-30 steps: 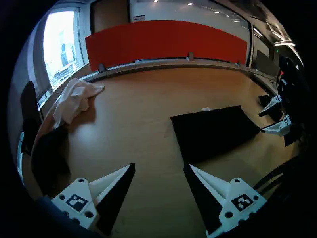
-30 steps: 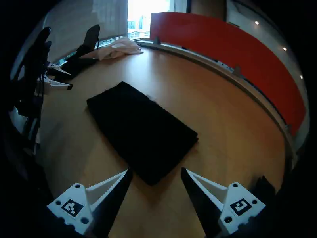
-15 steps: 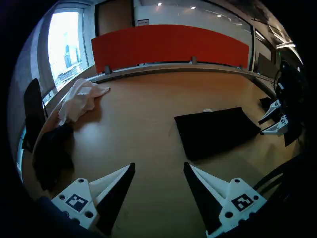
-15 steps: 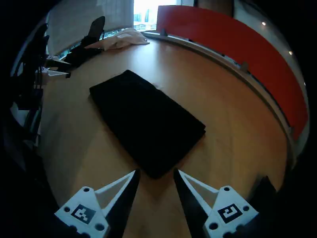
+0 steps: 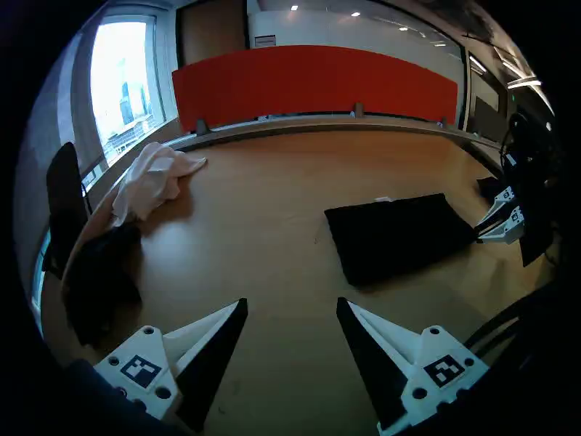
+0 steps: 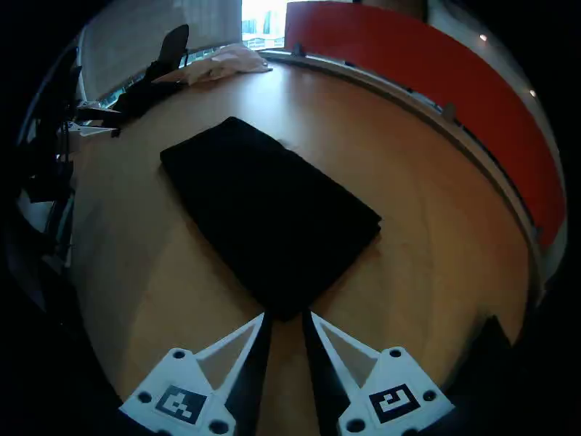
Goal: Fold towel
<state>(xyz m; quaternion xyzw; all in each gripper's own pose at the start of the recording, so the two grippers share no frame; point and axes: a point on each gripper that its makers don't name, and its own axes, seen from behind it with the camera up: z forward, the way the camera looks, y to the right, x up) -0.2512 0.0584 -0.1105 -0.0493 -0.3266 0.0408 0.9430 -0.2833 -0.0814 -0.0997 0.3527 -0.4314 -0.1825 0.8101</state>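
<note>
Towel corner nearest the right gripper sits right at its fingertips, and the jaws are drawn almost together there with only a slim gap; I cannot tell whether they actually press the cloth. That is the first risk: a pinch this shallow may catch only the top layer, or nothing, and a lift would then peel the fold apart or let the corner slip out. The towel lies as a flat black rectangle in the middle of the wooden table, so a sideways pull from one corner would likely drag or skew the whole piece across the smooth wood. The left gripper hangs with its jaws wide apart and nothing between them, well away from the towel's other end, so no second hold steadies the cloth. Farther out, a white cloth and a dark bundle sit by the table's edge near the window, and a long sweep of the left gripper could snag them.
</note>
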